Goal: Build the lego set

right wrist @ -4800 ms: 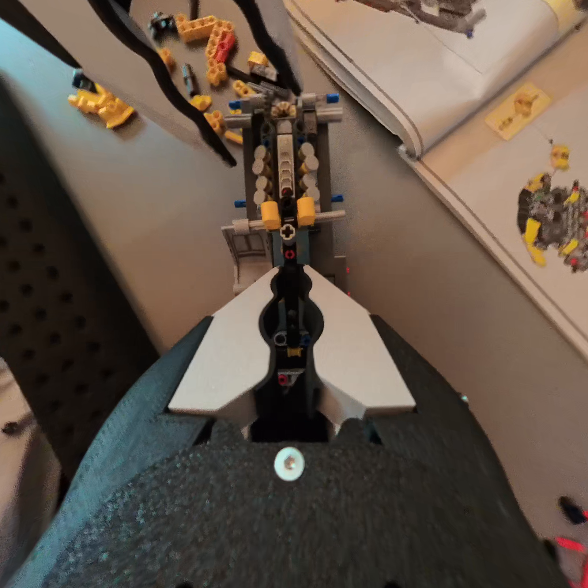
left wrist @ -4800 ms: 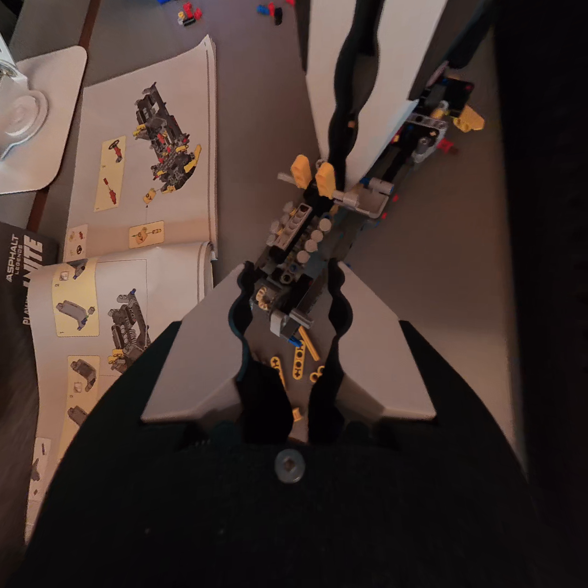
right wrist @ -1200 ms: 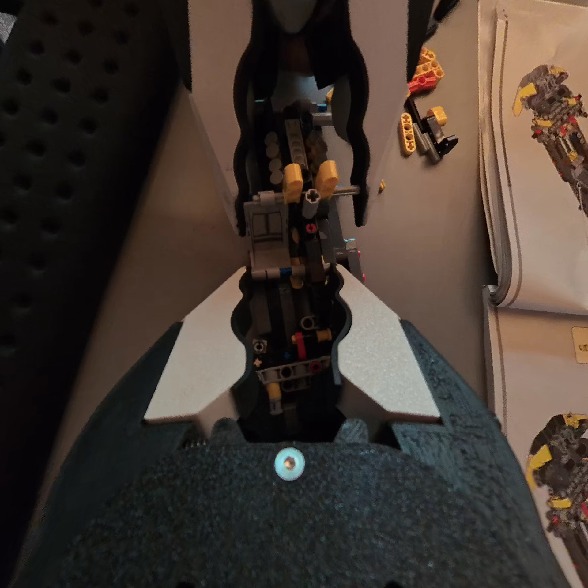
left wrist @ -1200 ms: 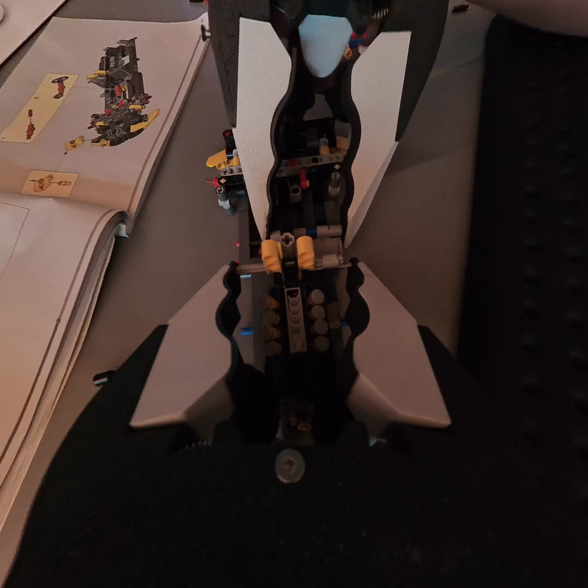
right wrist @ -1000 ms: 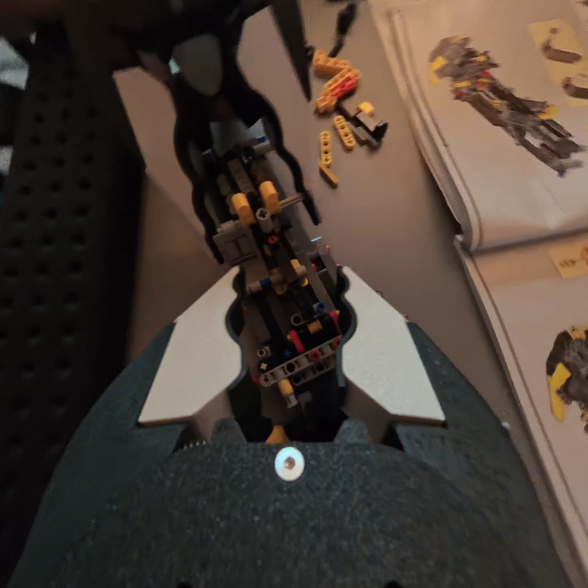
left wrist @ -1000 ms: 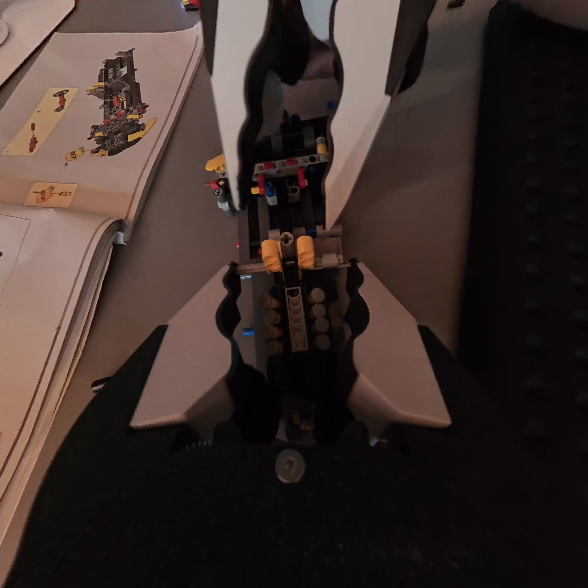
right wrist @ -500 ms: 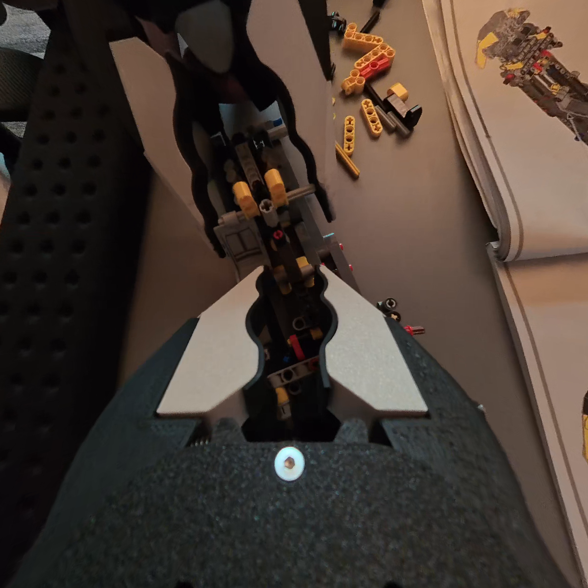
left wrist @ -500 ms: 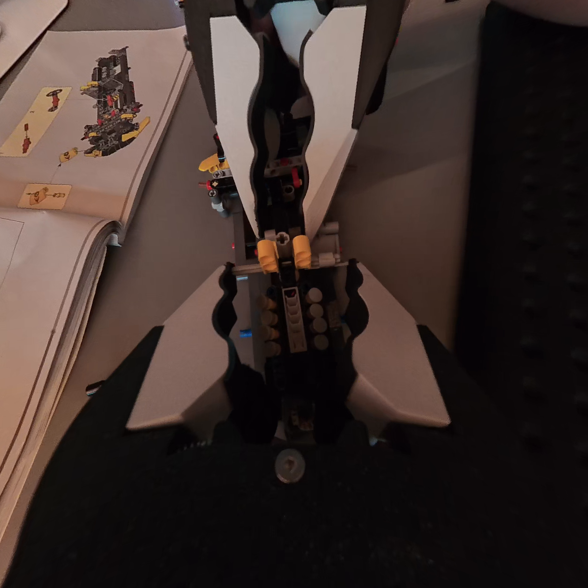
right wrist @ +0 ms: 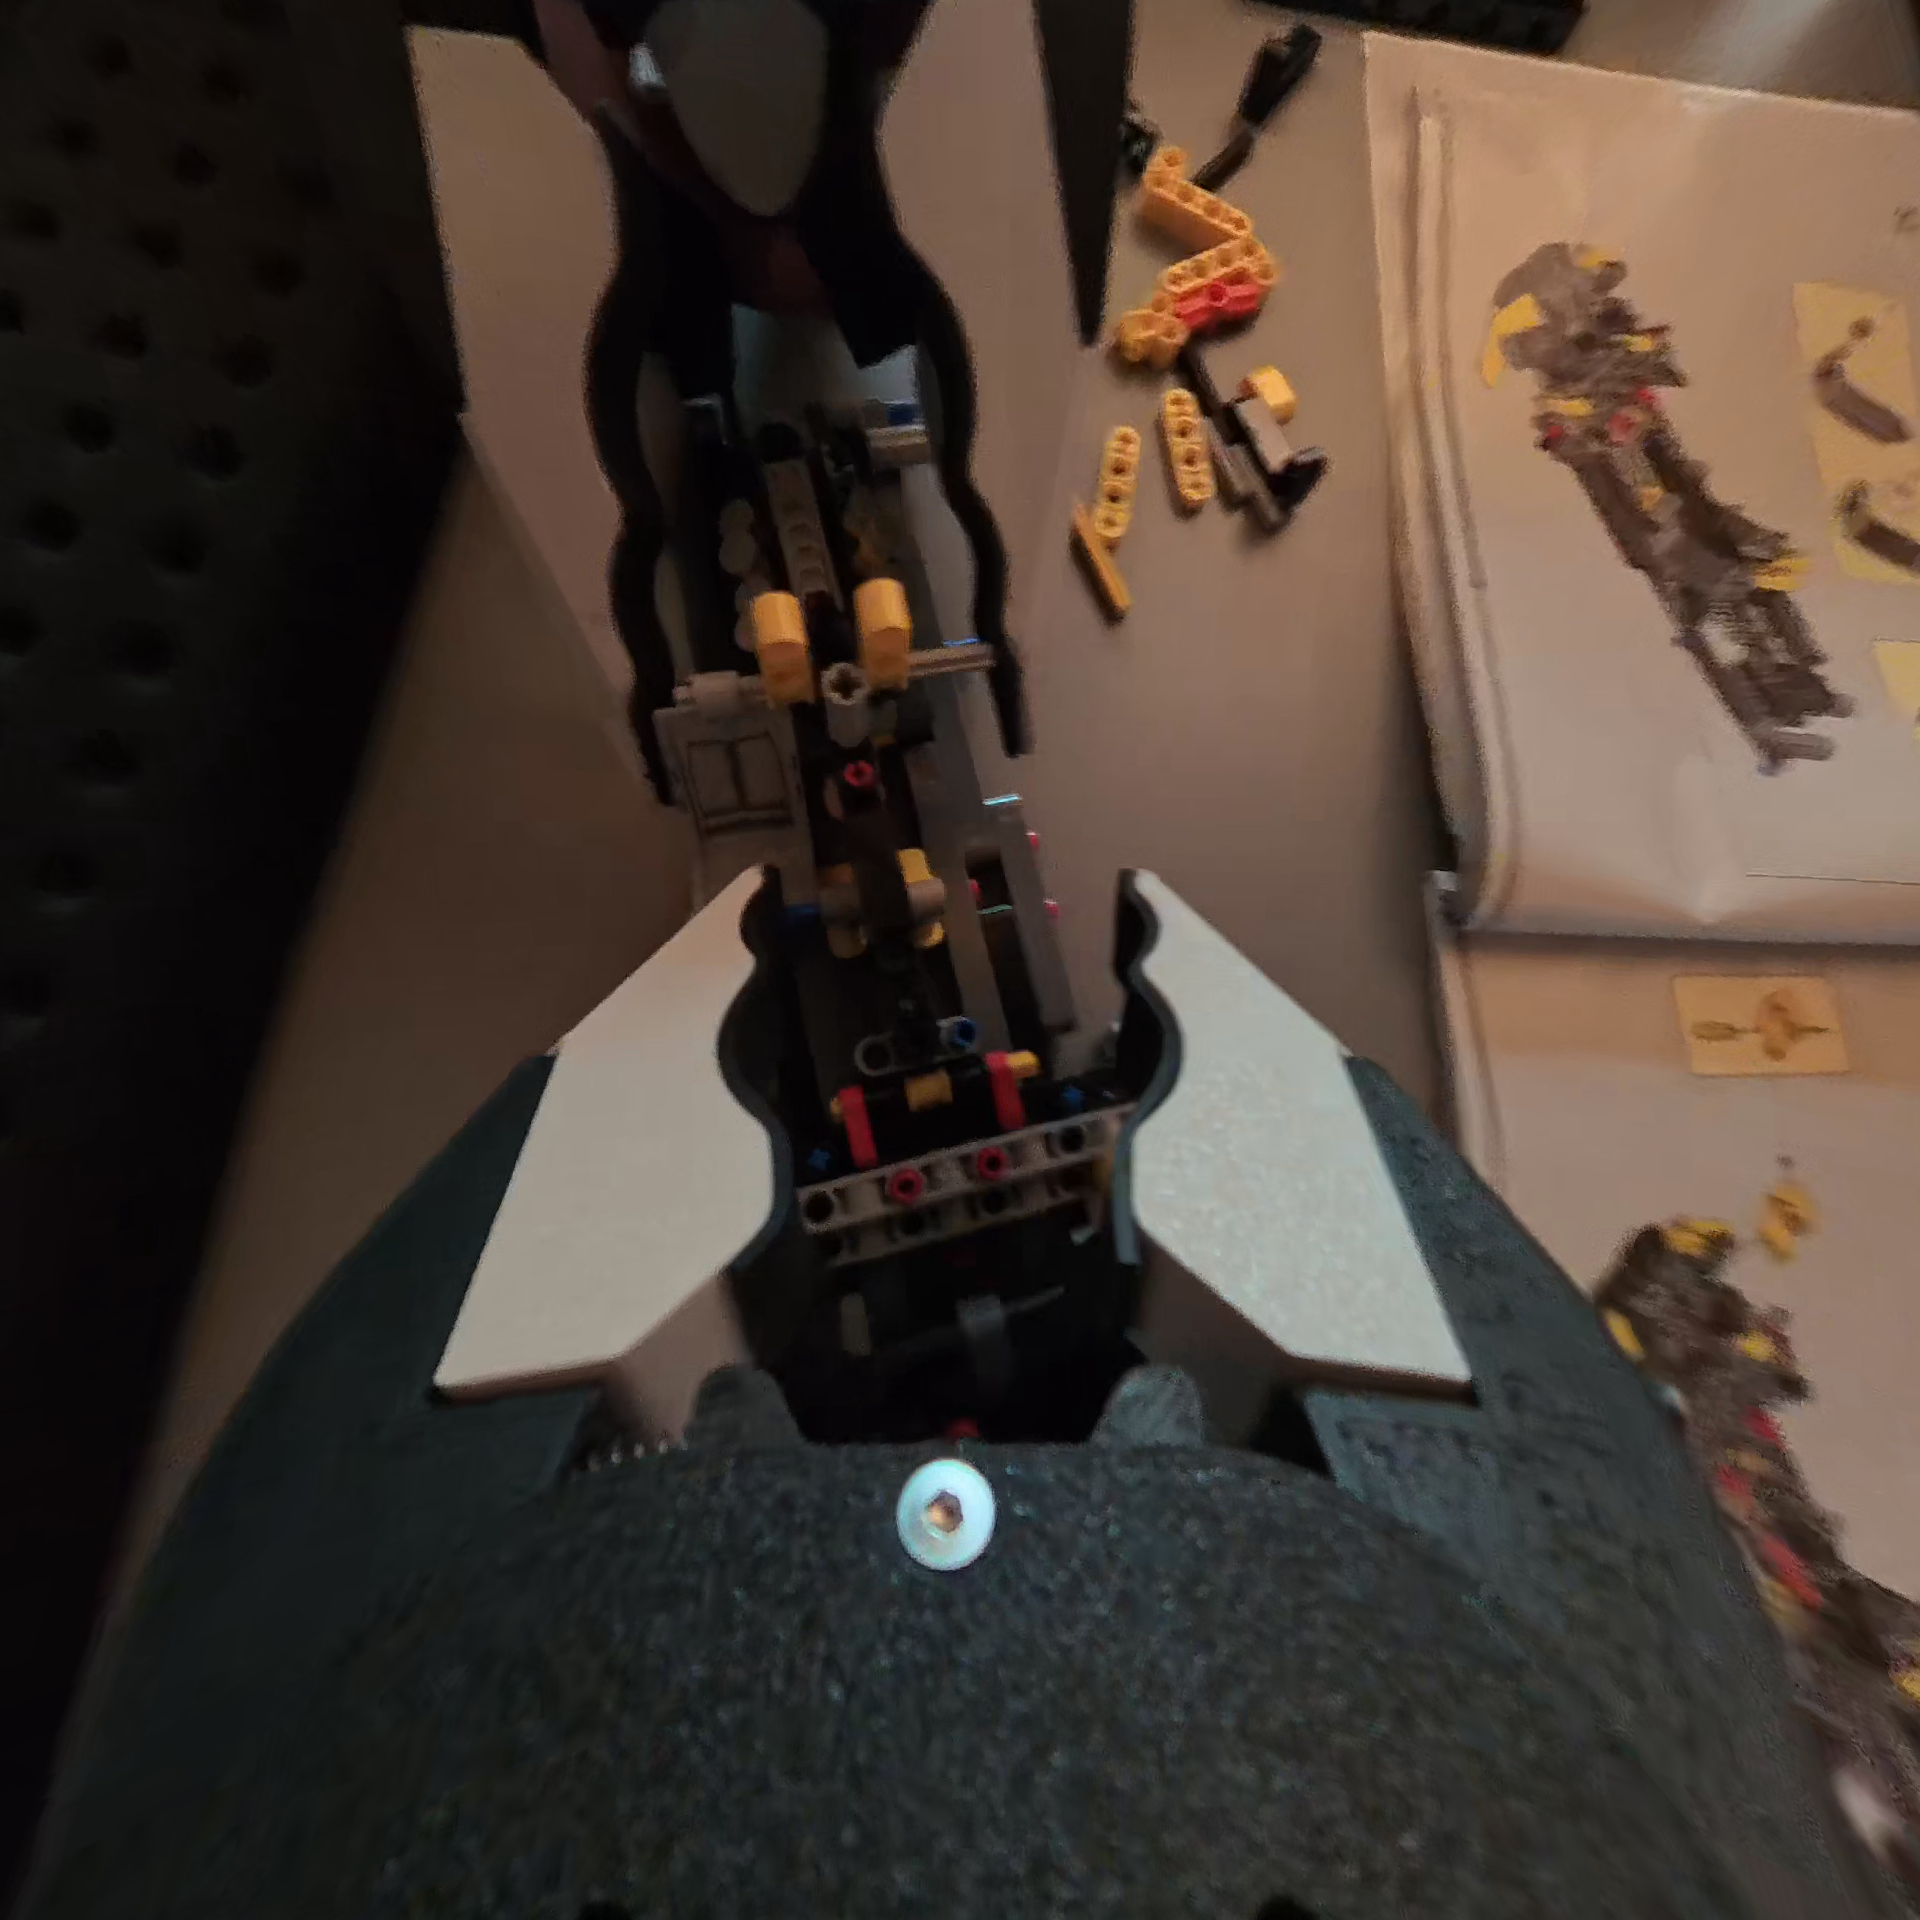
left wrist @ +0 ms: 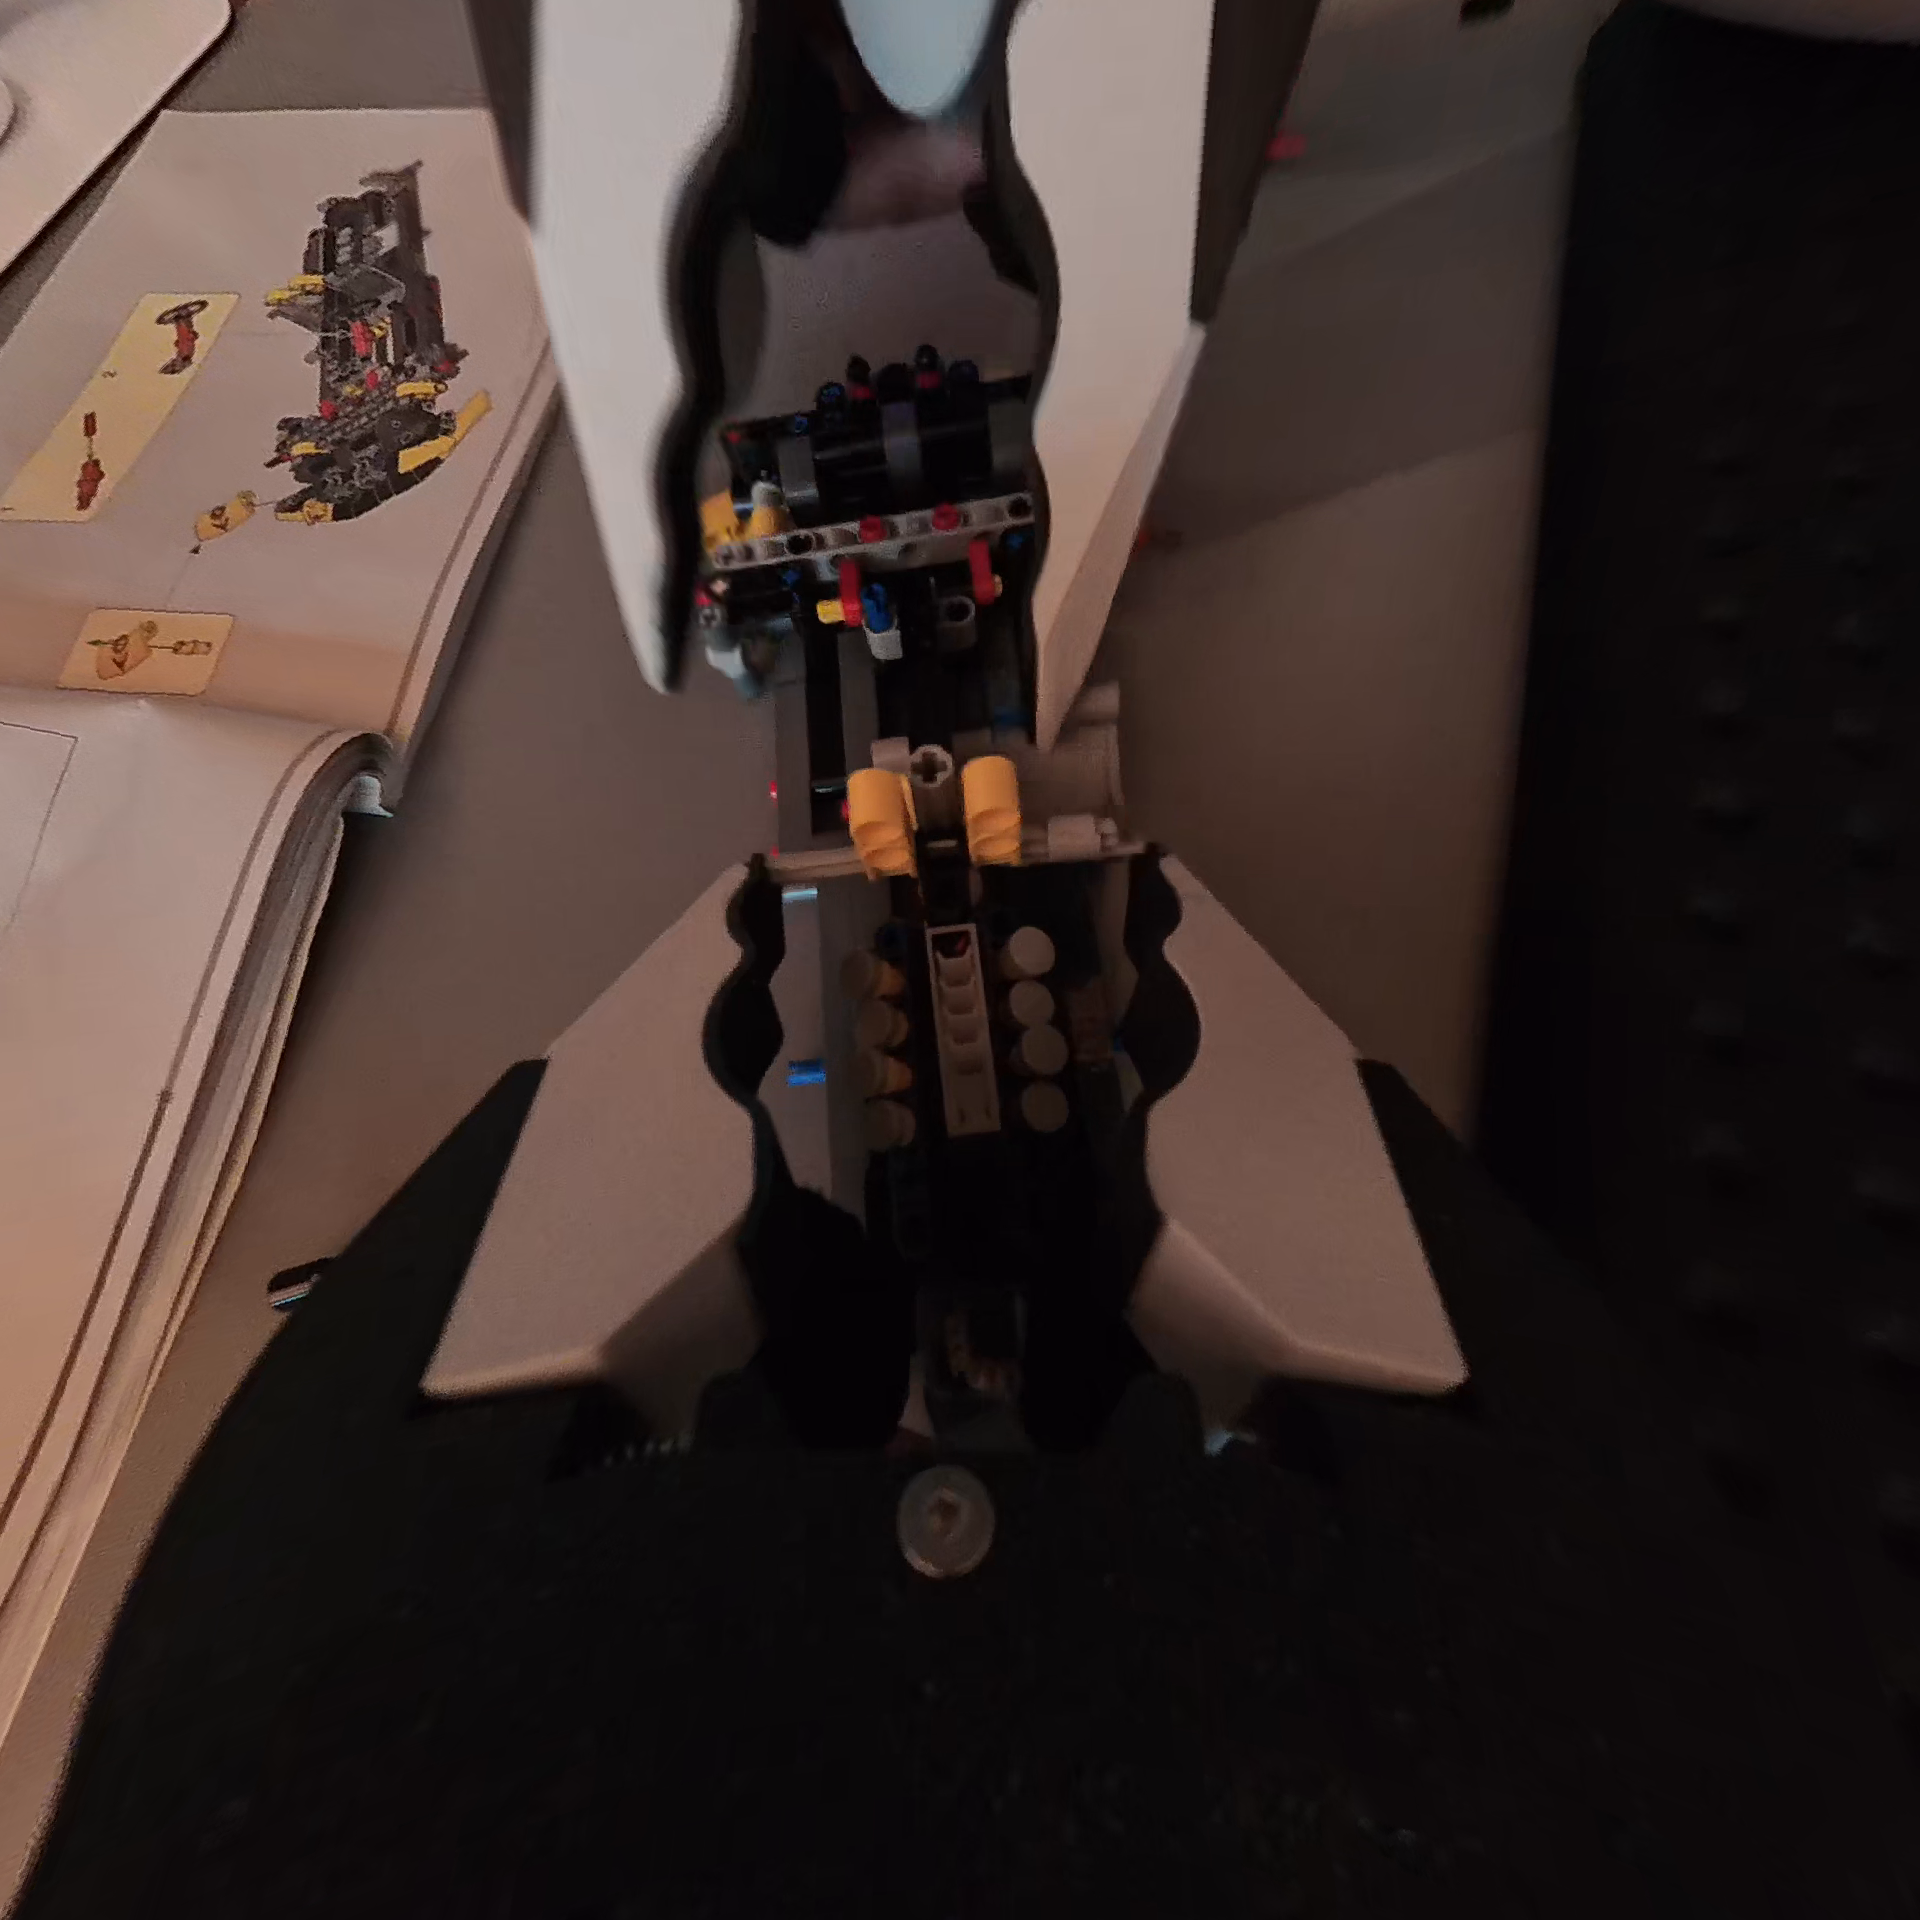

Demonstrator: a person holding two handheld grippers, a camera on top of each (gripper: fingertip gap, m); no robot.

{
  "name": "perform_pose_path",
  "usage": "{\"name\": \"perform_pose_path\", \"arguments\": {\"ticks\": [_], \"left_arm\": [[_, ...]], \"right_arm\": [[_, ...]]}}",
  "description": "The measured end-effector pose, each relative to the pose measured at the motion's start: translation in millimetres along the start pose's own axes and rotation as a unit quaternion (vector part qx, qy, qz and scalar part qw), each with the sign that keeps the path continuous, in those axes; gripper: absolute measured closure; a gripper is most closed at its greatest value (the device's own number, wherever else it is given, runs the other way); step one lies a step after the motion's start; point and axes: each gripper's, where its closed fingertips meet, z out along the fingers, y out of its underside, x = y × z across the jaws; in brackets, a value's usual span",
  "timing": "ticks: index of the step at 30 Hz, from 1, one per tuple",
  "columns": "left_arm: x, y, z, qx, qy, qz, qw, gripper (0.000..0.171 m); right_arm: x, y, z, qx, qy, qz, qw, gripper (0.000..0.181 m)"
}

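A long, partly built lego model (left wrist: 956, 1018) of black and grey beams with yellow connectors lies on the grey table. It also shows in the right wrist view (right wrist: 904, 935). My left gripper (left wrist: 956, 868) is shut on its engine end, with the fingers against the sides. My right gripper (right wrist: 943, 881) faces it from the other end. Its jaws stand wide, against the ends of the grey cross beam (right wrist: 956, 1174). Each gripper shows at the top of the other's view: the right (left wrist: 862, 686), the left (right wrist: 831, 764). The right one is blurred.
An open instruction booklet (left wrist: 208, 520) lies beside the model and also shows in the right wrist view (right wrist: 1610, 520). Several loose yellow, red and black pieces (right wrist: 1195, 281) lie between the booklet and the model. A dark perforated mat (right wrist: 156, 520) borders the table on the other side. My two grippers' fingertips are within a few centimetres of each other.
My right gripper's jaws stand wider than half a second ago, now around the grey cross beam at the model's end. My left gripper keeps the same hold.
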Motion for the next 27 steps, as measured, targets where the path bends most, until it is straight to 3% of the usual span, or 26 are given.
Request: {"name": "perform_pose_path", "arguments": {"ticks": [2,7,13,21,27], "left_arm": [[-0.4,0.3,0.0,-0.001,-0.002,0.001,1.0,0.109],[0.0,0.4,0.2,-0.001,-0.001,0.002,1.0,0.109],[0.5,1.4,0.7,-0.004,-0.004,0.008,1.0,0.109],[1.0,1.5,0.6,-0.005,-0.002,0.008,1.0,0.108],[0.7,1.4,0.9,-0.005,-0.003,0.008,1.0,0.109]], "right_arm": [[12.0,-0.6,-10.4,-0.005,0.018,0.007,1.0,0.127],[-2.2,3.8,-3.6,0.005,-0.045,0.052,0.998,0.125],[-0.7,-0.2,-17.3,0.031,-0.055,0.079,0.995,0.129],[-4.9,16.1,1.3,-0.018,-0.044,0.054,0.997,0.129],[-6.5,7.9,-5.2,0.007,-0.051,0.054,0.997,0.131]]}}
